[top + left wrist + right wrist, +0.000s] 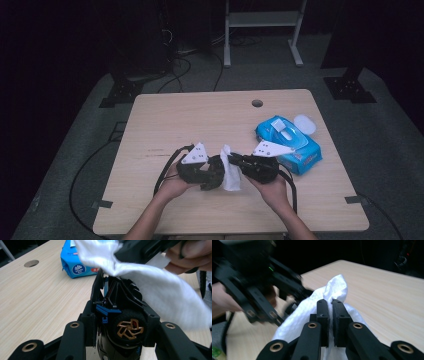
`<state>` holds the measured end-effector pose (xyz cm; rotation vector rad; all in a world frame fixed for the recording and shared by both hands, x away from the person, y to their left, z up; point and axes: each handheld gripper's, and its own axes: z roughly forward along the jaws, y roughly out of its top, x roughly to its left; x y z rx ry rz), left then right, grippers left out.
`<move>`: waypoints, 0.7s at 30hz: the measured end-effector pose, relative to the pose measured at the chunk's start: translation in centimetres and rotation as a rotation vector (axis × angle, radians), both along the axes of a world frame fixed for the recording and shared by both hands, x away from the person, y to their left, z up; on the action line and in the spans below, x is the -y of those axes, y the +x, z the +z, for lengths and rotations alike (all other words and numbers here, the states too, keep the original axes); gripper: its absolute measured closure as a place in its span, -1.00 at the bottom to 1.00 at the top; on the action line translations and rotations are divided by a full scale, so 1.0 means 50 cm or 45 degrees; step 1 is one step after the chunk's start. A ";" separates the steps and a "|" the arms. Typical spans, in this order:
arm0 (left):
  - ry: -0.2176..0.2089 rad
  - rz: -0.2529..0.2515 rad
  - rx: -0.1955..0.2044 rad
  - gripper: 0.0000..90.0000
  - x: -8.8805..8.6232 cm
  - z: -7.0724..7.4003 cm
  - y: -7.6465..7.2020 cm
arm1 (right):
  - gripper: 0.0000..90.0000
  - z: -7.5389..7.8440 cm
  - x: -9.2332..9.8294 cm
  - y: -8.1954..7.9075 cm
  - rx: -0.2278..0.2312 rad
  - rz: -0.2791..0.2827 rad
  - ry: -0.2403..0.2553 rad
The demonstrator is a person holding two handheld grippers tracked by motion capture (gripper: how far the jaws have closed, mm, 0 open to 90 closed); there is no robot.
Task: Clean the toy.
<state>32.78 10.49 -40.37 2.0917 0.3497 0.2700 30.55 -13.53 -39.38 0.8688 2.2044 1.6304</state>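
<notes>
My left gripper (206,172) (122,340) is shut on a black toy car (120,315) (216,175); one wheel with a gold rim (130,328) faces the camera between the jaws. My right gripper (239,161) (331,315) is shut on a white wipe (230,174) (337,287) (160,292). The wipe drapes over the car's far end and right side. The two grippers meet tip to tip above the table's front middle (165,130). In the right gripper view the left gripper (249,292) is blurred at the left.
A blue pack of wipes (290,142) (77,265) with its white lid flipped open lies to the right, just behind my right gripper. A round cable hole (257,103) (31,263) is at the table's far edge. Black cables trail off the front.
</notes>
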 end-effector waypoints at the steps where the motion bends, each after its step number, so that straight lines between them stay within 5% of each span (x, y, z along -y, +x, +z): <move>1: 0.005 -0.004 0.001 0.28 0.000 0.000 0.000 | 0.88 -0.008 0.007 0.003 -0.014 -0.014 0.003; 3: 0.013 -0.006 0.002 0.28 0.002 0.000 0.000 | 0.88 -0.013 0.012 0.005 -0.041 -0.023 0.009; 11: 0.017 -0.008 0.012 0.28 0.005 0.001 -0.002 | 0.88 0.015 -0.013 -0.010 0.039 0.018 -0.016; 17: 0.014 -0.006 0.008 0.28 0.001 0.001 -0.001 | 0.88 -0.012 0.011 0.004 -0.031 -0.033 -0.004; 21: 0.008 -0.009 0.009 0.28 0.009 0.002 -0.001 | 0.88 -0.001 0.007 0.000 -0.013 -0.017 0.006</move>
